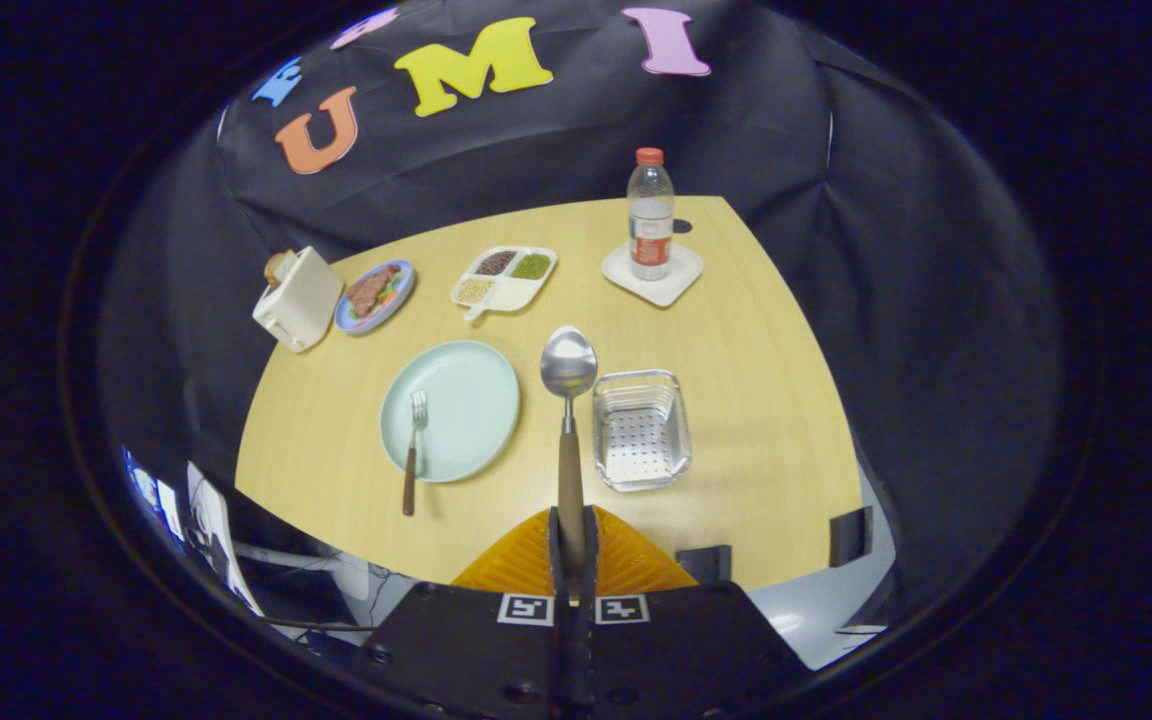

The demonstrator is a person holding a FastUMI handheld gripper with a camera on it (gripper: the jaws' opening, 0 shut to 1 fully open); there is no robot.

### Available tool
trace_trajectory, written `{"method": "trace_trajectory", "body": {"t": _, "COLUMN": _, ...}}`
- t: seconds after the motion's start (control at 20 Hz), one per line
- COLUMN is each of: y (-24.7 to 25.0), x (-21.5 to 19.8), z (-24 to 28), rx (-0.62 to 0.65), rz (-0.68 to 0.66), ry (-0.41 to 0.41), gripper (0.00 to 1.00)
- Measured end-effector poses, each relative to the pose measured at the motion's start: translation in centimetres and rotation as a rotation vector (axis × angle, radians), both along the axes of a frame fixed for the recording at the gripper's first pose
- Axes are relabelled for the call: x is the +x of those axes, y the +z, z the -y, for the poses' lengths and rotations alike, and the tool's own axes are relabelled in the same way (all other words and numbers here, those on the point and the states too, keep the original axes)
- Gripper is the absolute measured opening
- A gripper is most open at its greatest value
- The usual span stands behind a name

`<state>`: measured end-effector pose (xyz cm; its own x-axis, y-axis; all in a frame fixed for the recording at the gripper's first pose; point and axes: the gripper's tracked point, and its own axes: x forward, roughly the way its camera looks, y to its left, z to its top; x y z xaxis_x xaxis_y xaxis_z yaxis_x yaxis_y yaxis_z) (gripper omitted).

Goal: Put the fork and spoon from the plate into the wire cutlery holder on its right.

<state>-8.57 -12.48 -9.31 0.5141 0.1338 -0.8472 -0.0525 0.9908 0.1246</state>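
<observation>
Gripper view: the gripper (573,545) has both fingers clamped on the spoon (568,400) handle, bowl raised just left of the wire cutlery holder (640,430). The fork (413,447) lies on the plate (466,400), further left. Risk — the long spoon may pivot in the grip and clip the holder's rim.

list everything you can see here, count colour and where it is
table: 1, light wood, under everything
spoon: 1, silver bowl and brown handle, held between the fingers, above the table between plate and holder
plate: 1, pale green, left of the spoon
fork: 1, silver with brown handle, tines on the plate's left edge, handle over the table
wire cutlery holder: 1, silver, right of the plate
bottle: 1, clear with red cap, on a white coaster at the far side
divided tray: 1, white, holding grains, beyond the plate
food plate: 1, blue-rimmed, beside the toaster
toaster: 1, cream, far left
gripper: 1, shut on the spoon's handle
</observation>
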Motion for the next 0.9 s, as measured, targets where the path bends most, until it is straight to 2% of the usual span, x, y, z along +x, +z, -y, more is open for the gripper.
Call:
{"method": "trace_trajectory", "body": {"t": 0.2, "y": -1.3, "x": -0.6, "z": 3.0, "rx": -0.033, "rz": -0.086, "ry": -0.011, "gripper": 0.0}}
{"method": "trace_trajectory", "body": {"t": 0.45, "y": -2.4, "x": 0.1, "z": 2.7, "rx": 0.007, "rz": -0.133, "ry": -0.022, "gripper": 0.01}}
{"method": "trace_trajectory", "body": {"t": 0.7, "y": -2.1, "x": 1.3, "z": 3.0, "rx": 0.029, "rz": -0.139, "ry": -0.105, "gripper": 0.03}}
{"method": "trace_trajectory", "body": {"t": 0.75, "y": -2.0, "x": 1.6, "z": 2.9, "rx": 0.04, "rz": -0.128, "ry": -0.112, "gripper": 0.07}}
{"method": "trace_trajectory", "body": {"t": 0.8, "y": -1.7, "x": 2.0, "z": 2.5, "rx": 0.063, "rz": -0.112, "ry": -0.117, "gripper": 0.07}}
{"method": "trace_trajectory", "body": {"t": 0.9, "y": -0.5, "x": 2.8, "z": 2.4, "rx": 0.086, "rz": -0.064, "ry": -0.152, "gripper": 0.2}}
